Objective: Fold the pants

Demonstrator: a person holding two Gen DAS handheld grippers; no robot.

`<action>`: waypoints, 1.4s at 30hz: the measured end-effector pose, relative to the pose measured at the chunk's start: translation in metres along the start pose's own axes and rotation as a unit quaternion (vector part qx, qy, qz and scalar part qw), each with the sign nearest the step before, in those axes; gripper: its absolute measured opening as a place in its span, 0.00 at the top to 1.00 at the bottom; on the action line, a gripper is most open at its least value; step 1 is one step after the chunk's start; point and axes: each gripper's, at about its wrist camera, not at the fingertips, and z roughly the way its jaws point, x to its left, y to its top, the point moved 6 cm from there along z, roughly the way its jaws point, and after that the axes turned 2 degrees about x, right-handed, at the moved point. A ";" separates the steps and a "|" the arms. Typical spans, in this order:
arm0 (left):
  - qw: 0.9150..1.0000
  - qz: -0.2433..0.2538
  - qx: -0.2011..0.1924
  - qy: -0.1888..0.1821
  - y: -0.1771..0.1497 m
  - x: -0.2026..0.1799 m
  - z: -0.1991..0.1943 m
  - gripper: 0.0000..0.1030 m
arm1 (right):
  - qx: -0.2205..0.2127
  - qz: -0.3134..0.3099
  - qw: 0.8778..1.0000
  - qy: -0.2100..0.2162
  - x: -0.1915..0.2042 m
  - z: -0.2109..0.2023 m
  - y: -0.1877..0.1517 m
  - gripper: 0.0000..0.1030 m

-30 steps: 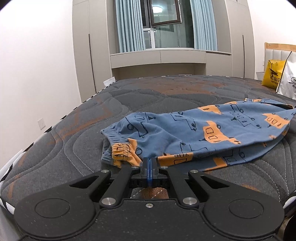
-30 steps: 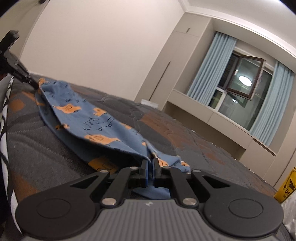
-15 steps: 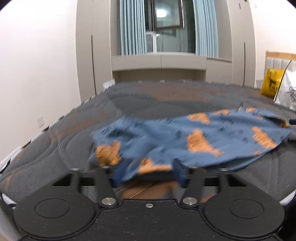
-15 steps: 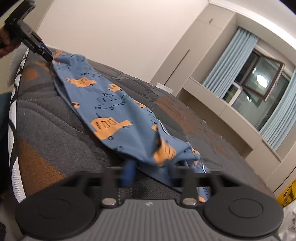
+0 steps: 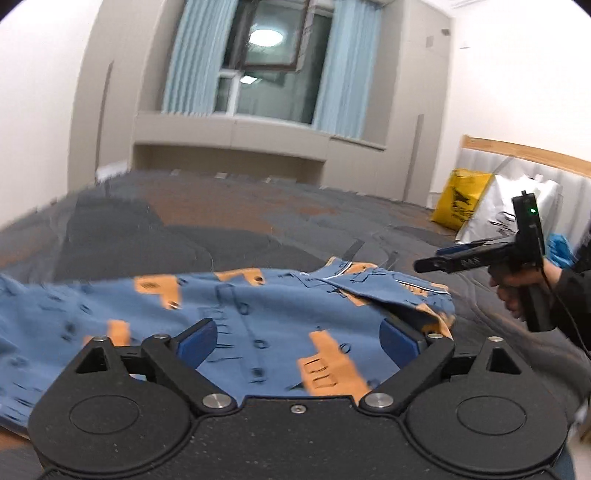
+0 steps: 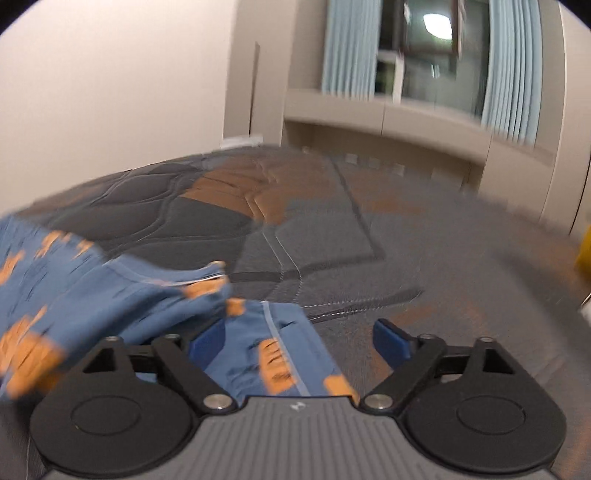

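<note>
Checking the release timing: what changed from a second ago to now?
Both grippers let go. The left gripper and right gripper, each clamped on an edge of the blue pants a second ago, have just been opening; cloth lies between the jaws, unpinched. Both views have swung across the bed. The pants remain spread on the mattress.

Illumination is indoor and even, moderately bright, with a warm cast. A round ceiling lamp appears as a reflection in the dark window, probably the main source. Shadows on the bed are soft and faint. Both fisheye views bend straight lines toward the edges and darken at the corners. Motion blur smears the patterned pants and the background; it is heavier in the right wrist view, where the curtains streak. Each gripper body close to its lens stays sharp.
</note>
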 end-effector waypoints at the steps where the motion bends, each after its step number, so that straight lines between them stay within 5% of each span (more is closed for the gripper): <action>1: 1.000 -0.016 0.008 0.010 0.000 -0.002 0.009 0.04 | 0.009 0.013 1.000 0.012 -0.008 0.012 0.003 0.21; 4: 0.999 -0.044 0.025 0.015 -0.004 -0.006 0.028 0.04 | 0.042 0.033 0.997 0.049 -0.019 0.045 0.003 0.30; 6: 0.999 -0.039 0.024 0.006 -0.007 -0.012 0.033 0.03 | 0.056 0.035 0.995 0.071 -0.019 0.058 0.002 0.49; 7: 0.999 -0.034 0.026 0.005 -0.008 -0.016 0.037 0.03 | 0.064 0.028 0.994 0.079 -0.015 0.063 -0.001 0.70; 11: 0.998 -0.034 0.041 0.013 -0.014 -0.012 0.047 0.02 | 0.045 -0.022 0.997 0.051 -0.005 0.056 -0.003 0.88; 15: 0.998 -0.046 0.040 0.017 -0.016 -0.005 0.047 0.01 | 0.013 -0.043 0.999 -0.028 -0.016 0.039 0.006 0.90; 19: 0.998 -0.054 0.042 0.011 -0.017 -0.005 0.045 0.01 | 0.051 -0.043 0.996 -0.053 -0.024 0.049 -0.008 0.86; 21: 0.998 -0.050 0.039 0.004 -0.016 -0.008 0.042 0.01 | 0.045 -0.040 0.996 -0.062 -0.027 0.050 -0.015 0.73; 23: 0.999 -0.041 0.034 -0.006 -0.015 -0.012 0.038 0.01 | 0.036 -0.020 0.997 -0.065 -0.034 0.042 -0.011 0.40; 28: 0.999 -0.021 0.008 -0.037 -0.010 -0.028 0.031 0.01 | 0.013 -0.023 0.999 -0.026 -0.017 0.015 0.017 0.06; 33: 0.998 0.017 0.005 -0.057 -0.018 -0.044 0.026 0.01 | 0.021 -0.069 0.993 0.089 0.063 0.018 0.049 0.07; 37: 0.998 0.039 0.005 -0.059 -0.023 -0.050 0.022 0.01 | 0.079 -0.088 0.979 0.166 0.127 0.044 0.057 0.41; 40: 0.998 0.039 0.004 -0.058 -0.024 -0.047 0.022 0.01 | 0.116 -0.123 0.971 0.168 0.155 0.062 0.053 0.47; 42: 0.998 0.037 0.006 -0.057 -0.024 -0.045 0.023 0.01 | 0.139 -0.130 0.968 0.165 0.161 0.070 0.049 0.60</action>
